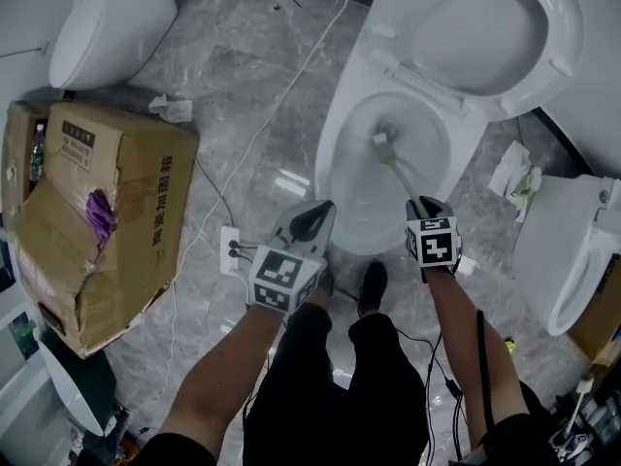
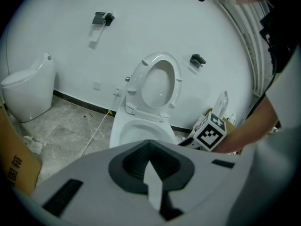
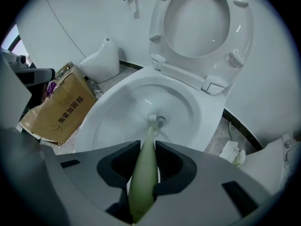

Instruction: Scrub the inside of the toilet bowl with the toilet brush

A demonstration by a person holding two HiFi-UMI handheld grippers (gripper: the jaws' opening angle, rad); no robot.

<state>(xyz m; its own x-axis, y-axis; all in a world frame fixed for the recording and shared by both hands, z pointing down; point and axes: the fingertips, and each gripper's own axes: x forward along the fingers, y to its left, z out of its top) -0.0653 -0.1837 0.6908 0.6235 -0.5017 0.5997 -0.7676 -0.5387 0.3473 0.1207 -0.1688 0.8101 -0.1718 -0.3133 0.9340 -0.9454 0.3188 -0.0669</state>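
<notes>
Right gripper (image 1: 424, 208) is clamped on the pale green handle of the toilet brush (image 1: 398, 168). The brush's bristled head sits down by the drain of the toilet bowl (image 1: 335, 168), and the seat and lid (image 1: 485, 32) are tipped up on the far side. Left gripper (image 1: 310, 219) hangs beside the bowl's near-left rim, jaws together on nothing. A white cable (image 1: 262, 124) crosses the marble floor (image 1: 243, 76) left of the bowl toward a socket block (image 1: 231, 250). Further left lies a battered cardboard box (image 1: 107, 202) (lettering printed on its side), with crumpled tissue (image 1: 173, 109) just beyond it. A second toilet (image 1: 107, 17) stands far left and a third toilet (image 1: 572, 260) at the right.
</notes>
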